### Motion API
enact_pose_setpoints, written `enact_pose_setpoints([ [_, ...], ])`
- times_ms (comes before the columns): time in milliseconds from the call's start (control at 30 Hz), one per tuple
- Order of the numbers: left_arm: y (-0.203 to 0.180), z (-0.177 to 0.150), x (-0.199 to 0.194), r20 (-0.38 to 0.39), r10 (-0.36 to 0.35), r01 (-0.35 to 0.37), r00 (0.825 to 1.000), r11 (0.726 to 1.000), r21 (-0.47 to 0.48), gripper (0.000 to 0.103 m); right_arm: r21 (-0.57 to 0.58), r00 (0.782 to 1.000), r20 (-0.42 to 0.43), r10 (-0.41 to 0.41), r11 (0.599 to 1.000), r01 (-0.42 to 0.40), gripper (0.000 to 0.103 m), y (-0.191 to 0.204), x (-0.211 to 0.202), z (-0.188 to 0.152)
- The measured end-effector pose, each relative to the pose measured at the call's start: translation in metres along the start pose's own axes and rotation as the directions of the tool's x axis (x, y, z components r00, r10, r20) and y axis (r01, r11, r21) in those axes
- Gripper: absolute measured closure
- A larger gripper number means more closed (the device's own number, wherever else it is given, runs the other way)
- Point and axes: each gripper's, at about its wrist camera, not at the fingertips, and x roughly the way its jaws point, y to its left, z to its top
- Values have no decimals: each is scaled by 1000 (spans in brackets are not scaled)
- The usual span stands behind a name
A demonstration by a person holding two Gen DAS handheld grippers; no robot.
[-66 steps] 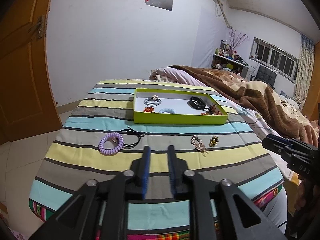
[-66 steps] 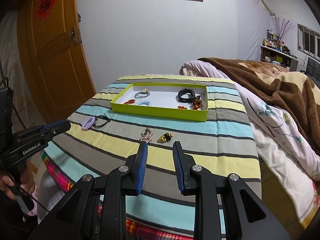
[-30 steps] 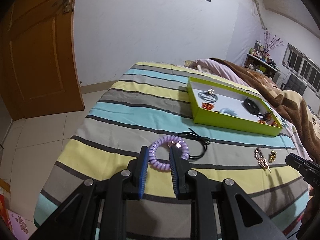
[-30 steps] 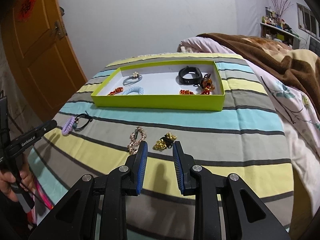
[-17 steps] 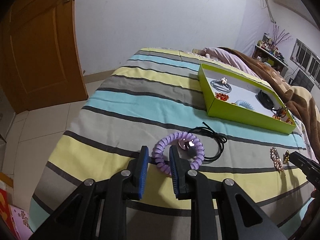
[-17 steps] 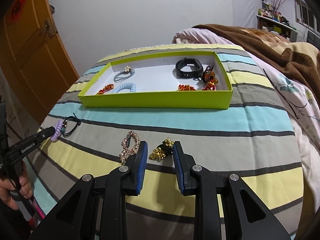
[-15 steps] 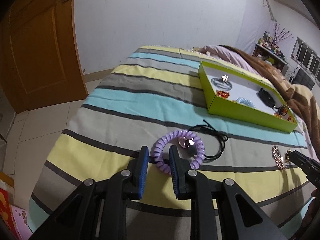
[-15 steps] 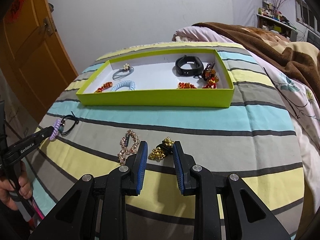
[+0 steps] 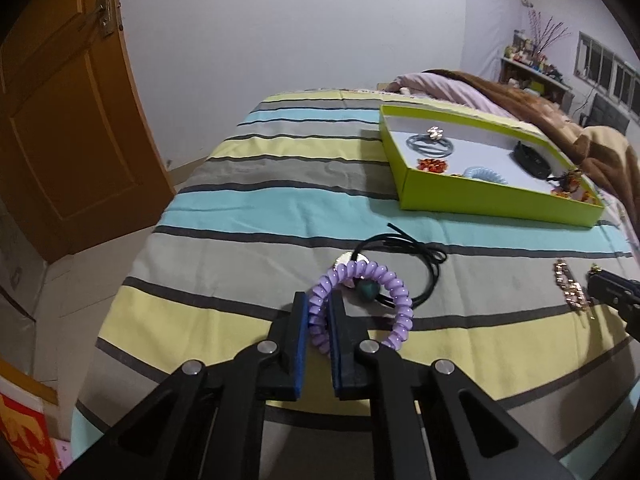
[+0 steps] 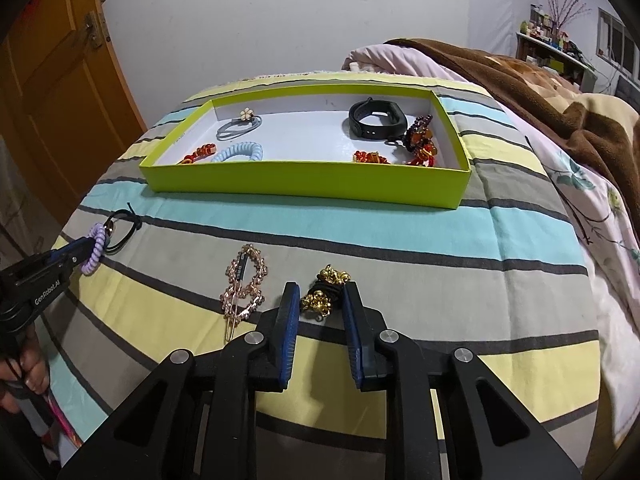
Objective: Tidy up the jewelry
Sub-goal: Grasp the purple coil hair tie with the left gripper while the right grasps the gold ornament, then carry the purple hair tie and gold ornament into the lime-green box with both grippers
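My left fingers (image 9: pixel 318 312) are closing on the purple coil tie (image 9: pixel 362 306) between them; my right fingers (image 10: pixel 320 300) are closing astride the gold clip (image 10: pixel 325 295), not yet pressing.

Soft, even indoor light fills both views, leaving only faint shadows on the striped bedspread (image 10: pixel 400 240). Fisheye distortion bends the door (image 9: pixel 60 120) and wall; dark vignetting fills the corners. Focus is fairly sharp, slightly grainy.

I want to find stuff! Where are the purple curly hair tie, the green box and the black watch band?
purple curly hair tie (image 9: pixel 394 286): left wrist view, far side of coil.
green box (image 10: pixel 304 179): right wrist view, front wall.
black watch band (image 10: pixel 394 119): right wrist view, strap's right bend.
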Motion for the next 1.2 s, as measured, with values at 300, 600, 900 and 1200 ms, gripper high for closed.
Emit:
enact_pose_setpoints([
  [300, 5, -8, -23, 58, -79, 81, 995, 996, -44, 94, 7, 998, 49, 30, 1000, -31, 81, -3, -19, -5],
  [600, -10, 0, -55, 128, -118, 123, 985, 992, -32, 94, -2, 989, 138, 51, 999, -51, 81, -3, -54, -4],
  [900, -35, 9, -85, 192, -175, 175, 966, 984, 18, 94, -19, 975, 217, 45, 999, -41, 81, -3, -91, -4],
  [1200, -56, 20, -95, 219, -206, 197, 954, 978, 62, 93, -31, 967, 251, 42, 999, -35, 81, -6, -104, 0],
])
